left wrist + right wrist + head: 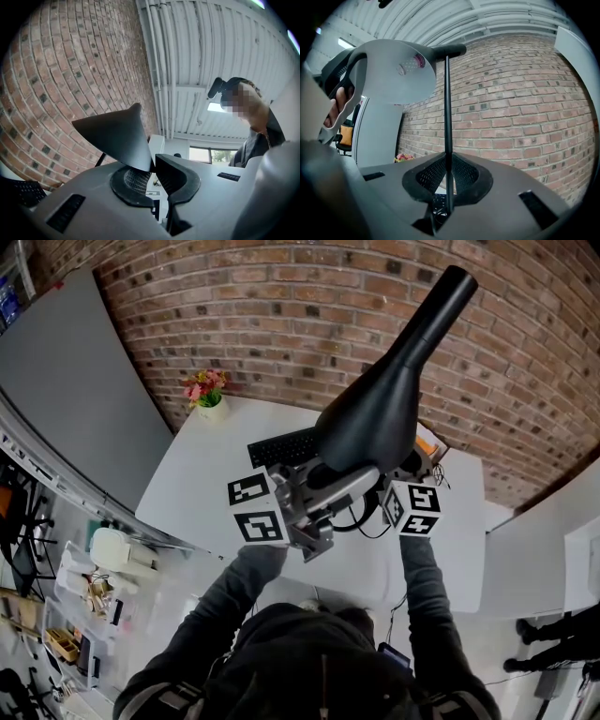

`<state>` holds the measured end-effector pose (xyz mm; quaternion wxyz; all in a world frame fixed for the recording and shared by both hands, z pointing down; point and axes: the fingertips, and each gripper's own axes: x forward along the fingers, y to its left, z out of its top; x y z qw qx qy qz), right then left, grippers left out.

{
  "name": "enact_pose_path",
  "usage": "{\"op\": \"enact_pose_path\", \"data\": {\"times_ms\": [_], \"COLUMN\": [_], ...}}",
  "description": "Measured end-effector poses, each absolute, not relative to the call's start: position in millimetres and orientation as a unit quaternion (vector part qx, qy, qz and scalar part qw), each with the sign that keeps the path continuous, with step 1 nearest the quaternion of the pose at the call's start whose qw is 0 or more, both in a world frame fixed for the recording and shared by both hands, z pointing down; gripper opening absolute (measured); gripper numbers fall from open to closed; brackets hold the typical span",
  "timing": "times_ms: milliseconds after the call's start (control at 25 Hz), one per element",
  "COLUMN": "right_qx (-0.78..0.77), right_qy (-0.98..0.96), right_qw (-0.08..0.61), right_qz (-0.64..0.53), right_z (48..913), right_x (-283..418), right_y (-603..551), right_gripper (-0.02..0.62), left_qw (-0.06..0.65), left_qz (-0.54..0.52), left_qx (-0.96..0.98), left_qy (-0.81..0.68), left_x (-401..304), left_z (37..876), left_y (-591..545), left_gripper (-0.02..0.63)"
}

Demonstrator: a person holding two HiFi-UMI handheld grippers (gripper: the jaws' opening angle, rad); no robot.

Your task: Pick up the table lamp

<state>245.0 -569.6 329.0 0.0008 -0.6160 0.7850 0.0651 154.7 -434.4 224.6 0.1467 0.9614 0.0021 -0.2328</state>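
A red brick wall backed a white table, with a grey panel leaning off the table's left side. A small pot of pink flowers stood at the table's far-left corner and a black keyboard lay near the table's middle.

The black table lamp with a cone shade was held high above the table, close under my head camera. Its base was hidden from me, so I judged it probably clear of the table rather than resting on it.

My left gripper was pinched shut on the thin rim of the lamp's black shade, with the gripper tilted upward. I read that as steadying the top-heavy end so it could not swing. My right gripper was clamped level on the lamp's slim black stem, which ran straight up between the mesh pads. That grip seemed to carry the weight. Two grips well apart along the lamp should have kept a long, awkward thing from rotating over the table.

I could read no brand or label on the lamp. The only print was the black-and-white square markers on the left cube and the right cube, both above the table's near edge.
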Motion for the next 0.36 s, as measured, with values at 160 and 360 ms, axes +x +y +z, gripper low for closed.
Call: {"op": "enact_pose_path", "data": {"times_ms": [160,360], "right_qx": [-0.615,-0.617], "right_qy": [0.786,0.785], "right_qw": [0.001,0.003], "right_qz": [0.062,0.056], "right_z": [330.9,332.9], "right_x": [245.0,246.4], "right_y": [-572.7,-573.5], "right_gripper": [0.037,0.037], "left_qw": [0.145,0.146], "left_qz": [-0.231,-0.226], "left_qx": [0.962,0.963], "left_qy": [0.0,0.003], "left_x": [156.3,158.4], "left_z": [224.8,226.3], "left_y": [-437.7,-437.5], "left_gripper": [0.031,0.031]}}
